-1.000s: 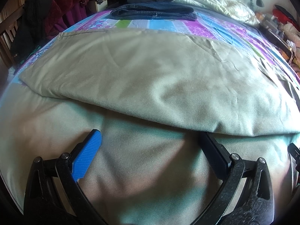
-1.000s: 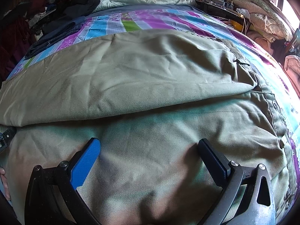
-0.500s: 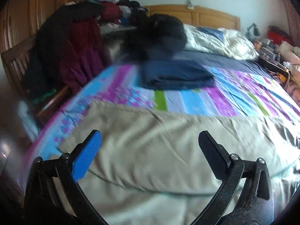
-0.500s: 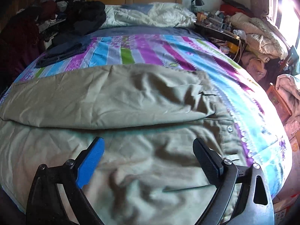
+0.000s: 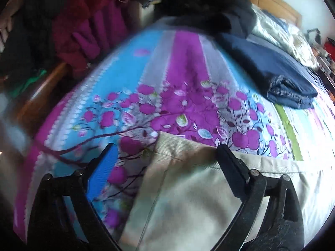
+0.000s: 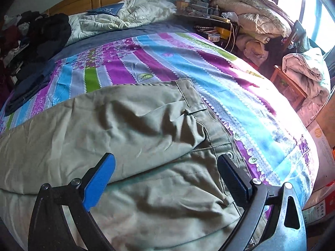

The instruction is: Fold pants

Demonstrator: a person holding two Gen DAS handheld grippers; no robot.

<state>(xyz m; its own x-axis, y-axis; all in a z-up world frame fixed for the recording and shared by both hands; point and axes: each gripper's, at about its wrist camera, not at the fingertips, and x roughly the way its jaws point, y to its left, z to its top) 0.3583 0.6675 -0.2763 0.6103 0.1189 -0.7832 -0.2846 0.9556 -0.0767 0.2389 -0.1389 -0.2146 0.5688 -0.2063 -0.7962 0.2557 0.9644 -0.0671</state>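
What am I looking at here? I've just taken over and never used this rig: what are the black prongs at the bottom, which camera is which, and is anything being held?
There is no robot arm: a person holds a two-finger gripper in each hand, with a fisheye camera on each looking along the fingers. The prongs are those fingers. The left wrist view shows the left gripper open over the hem end of the khaki pants. The right wrist view shows the right gripper open over the waistband end. The pants lie folded lengthwise on a striped floral bedspread. Folded dark blue clothes lie further up the bed. Neither gripper holds anything.
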